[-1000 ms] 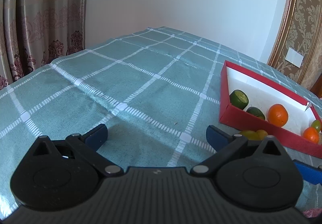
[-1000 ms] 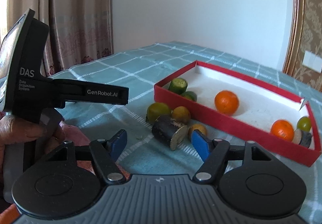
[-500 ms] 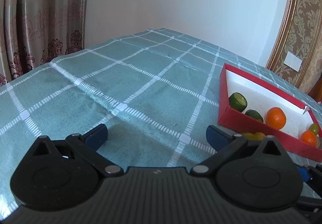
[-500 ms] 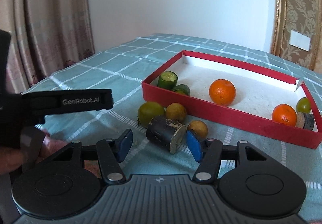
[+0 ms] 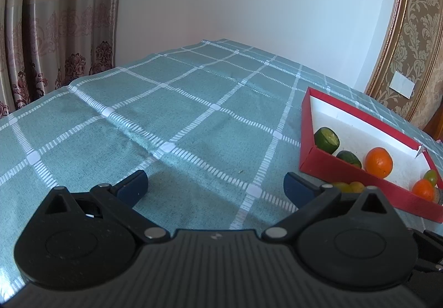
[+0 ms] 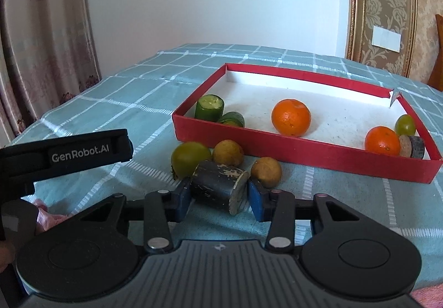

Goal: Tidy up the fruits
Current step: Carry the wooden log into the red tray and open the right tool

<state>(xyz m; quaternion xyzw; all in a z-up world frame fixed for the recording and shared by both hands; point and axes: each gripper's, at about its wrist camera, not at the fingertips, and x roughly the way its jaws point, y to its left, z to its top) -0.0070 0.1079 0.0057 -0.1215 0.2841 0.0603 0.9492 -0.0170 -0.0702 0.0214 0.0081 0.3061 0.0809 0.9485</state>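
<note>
While your right gripper (image 6: 220, 195) closes on the dark cut cylinder (image 6: 218, 186) lying on the tablecloth (image 6: 133, 103), its pads just at the sides and a firm clamp not yet certain, your left gripper (image 5: 216, 186) hangs with jaws wide apart and nothing between them. By my reckoning you are roughly halfway: the red tray (image 6: 304, 153) already holds two oranges, two green pieces, a grape and another dark piece, while a green fruit (image 6: 189, 158) and two yellowish ones wait just outside its near wall

A plain white wall (image 5: 249, 3) stands between patterned curtains (image 5: 55, 31) and a gilt-framed damask panel (image 6: 387, 3), daylit.
</note>
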